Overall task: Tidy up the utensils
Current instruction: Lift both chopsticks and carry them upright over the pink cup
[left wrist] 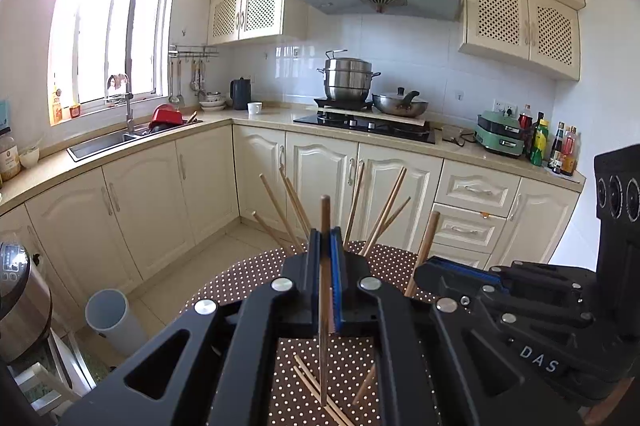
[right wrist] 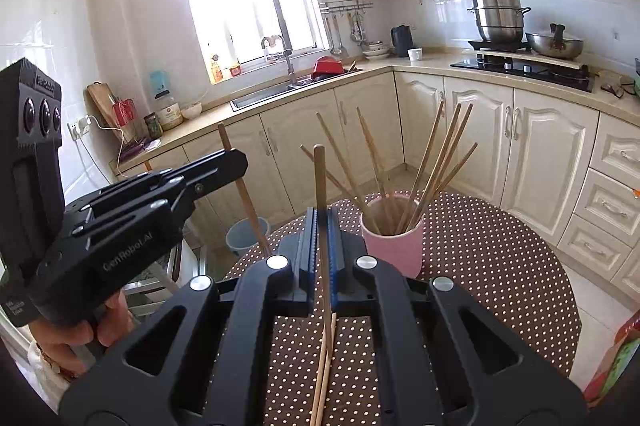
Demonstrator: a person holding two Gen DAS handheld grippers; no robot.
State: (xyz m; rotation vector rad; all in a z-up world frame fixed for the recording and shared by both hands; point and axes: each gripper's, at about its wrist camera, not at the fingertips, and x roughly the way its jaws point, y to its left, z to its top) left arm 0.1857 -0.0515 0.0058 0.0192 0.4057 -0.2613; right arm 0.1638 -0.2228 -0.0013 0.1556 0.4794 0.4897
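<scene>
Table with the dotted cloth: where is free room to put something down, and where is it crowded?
Free: the dotted cloth right of the pink cup, out to the table's edge. Crowded: the near middle, where loose chopsticks lie under the right gripper, and the left side, where the left gripper holds another chopstick.

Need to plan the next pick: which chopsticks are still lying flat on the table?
The pale pair lying on the polka-dot tablecloth, below the right gripper. The others stand in the pink cup or are gripped upright.

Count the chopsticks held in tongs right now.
2. One chopstick stands clamped in the left tongs; a second chopstick stands clamped in the right tongs. None seems hidden.
</scene>
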